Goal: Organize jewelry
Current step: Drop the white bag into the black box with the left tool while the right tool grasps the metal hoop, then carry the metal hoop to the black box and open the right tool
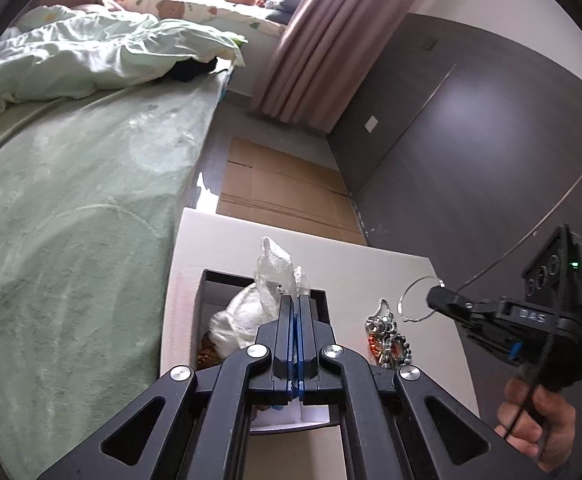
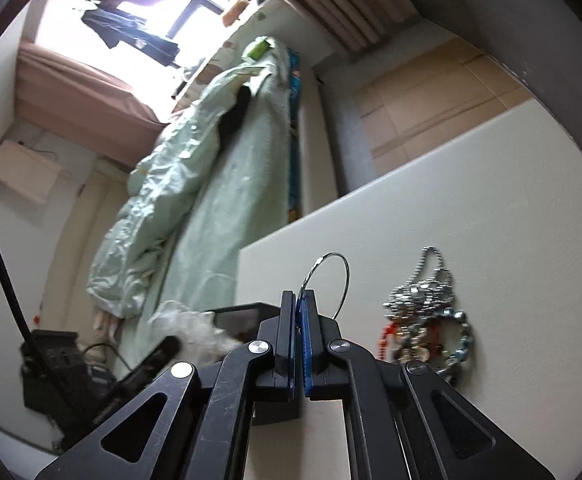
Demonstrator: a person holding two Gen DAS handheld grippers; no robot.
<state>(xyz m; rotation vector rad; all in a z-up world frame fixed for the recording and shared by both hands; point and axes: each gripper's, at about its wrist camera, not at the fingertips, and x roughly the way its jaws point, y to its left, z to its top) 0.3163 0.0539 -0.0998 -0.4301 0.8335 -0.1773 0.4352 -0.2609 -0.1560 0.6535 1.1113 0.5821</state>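
The right gripper [image 2: 300, 300], low centre in its own view, is clenched on a thin wire hoop [image 2: 337, 280] that arcs up just right of its tips; in the left view the same hoop [image 1: 417, 298] hangs off its nose at right of centre, seemingly clear of the white tabletop [image 1: 371, 264]. The left gripper [image 1: 295, 304] is clenched too, pinching a crumpled clear bag [image 1: 275, 268] above the dark box [image 1: 319, 296] at lower centre. The remaining heap [image 2: 423, 320] of chains and beads lies on the table, lower right. The step looks like sorting: one hoop picked out. Next, probably, carry it to the bag or box, which needs the bag's mouth opened.
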